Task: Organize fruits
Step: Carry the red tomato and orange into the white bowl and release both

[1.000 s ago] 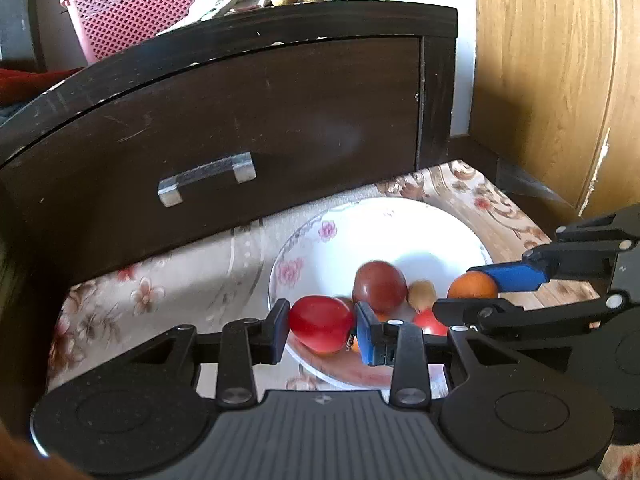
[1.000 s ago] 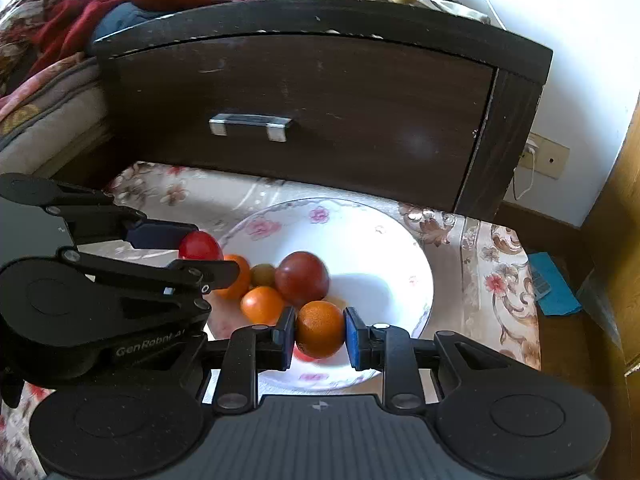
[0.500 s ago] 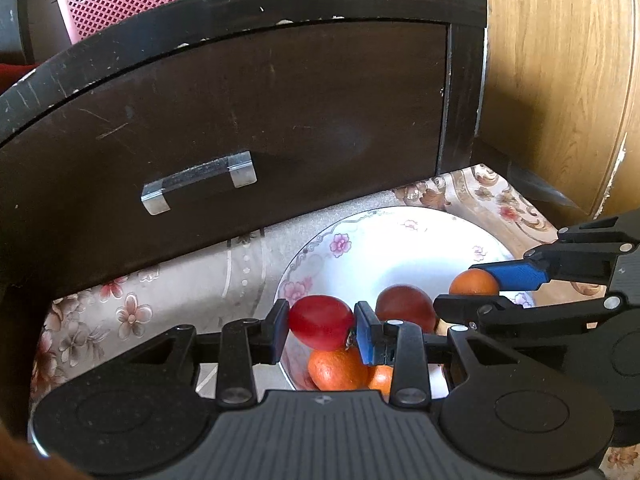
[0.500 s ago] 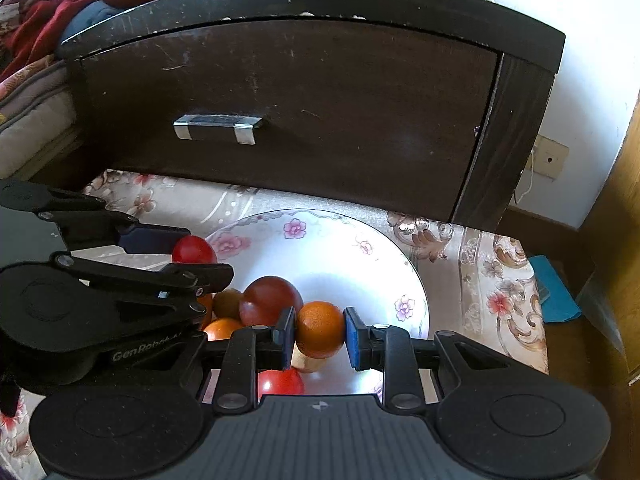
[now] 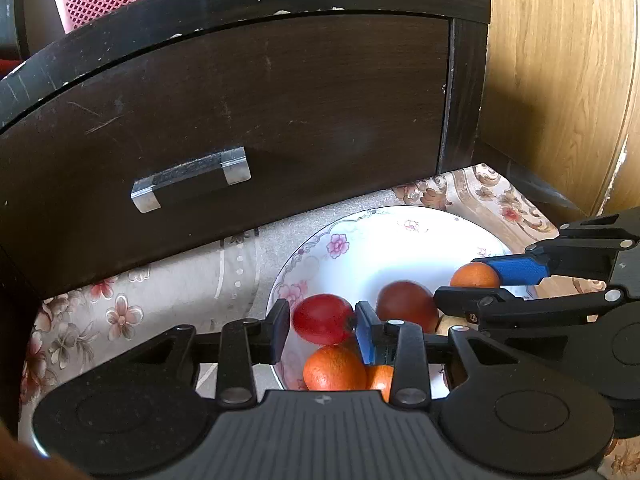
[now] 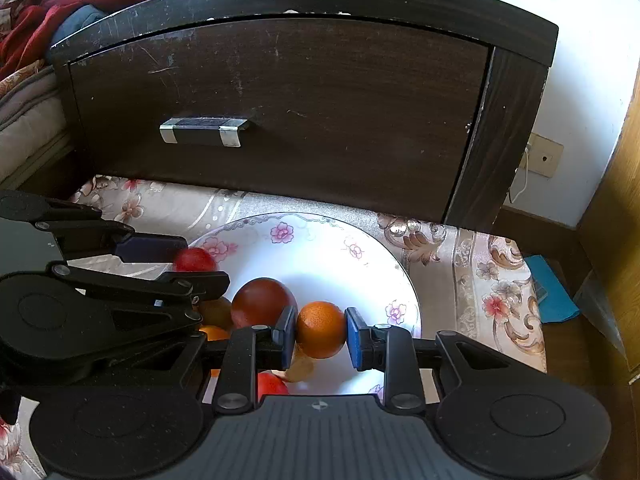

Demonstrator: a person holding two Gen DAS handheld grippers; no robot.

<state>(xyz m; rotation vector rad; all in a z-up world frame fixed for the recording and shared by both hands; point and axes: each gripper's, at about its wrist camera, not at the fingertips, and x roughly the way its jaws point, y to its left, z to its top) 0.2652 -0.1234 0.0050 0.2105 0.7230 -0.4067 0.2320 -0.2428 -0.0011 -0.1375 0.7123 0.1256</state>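
Fruits are hanging in both claws over the plate (image 6: 404,276): the left claw (image 5: 322,326) is clamping a red tomato (image 5: 323,319) above the plate's left rim, the right claw (image 6: 320,330) is squeezing a small orange (image 6: 321,329) near its right rim. Both look light, round and smooth-skinned, the tomato likely soft, so grips across the widest middle are suiting them. Beyond, a dark red fruit (image 6: 262,302) is sitting mid-plate.

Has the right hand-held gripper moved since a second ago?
Yes. The right hand-held gripper, gripping the orange, moved toward the drawer; its handle sits lower and looms larger.
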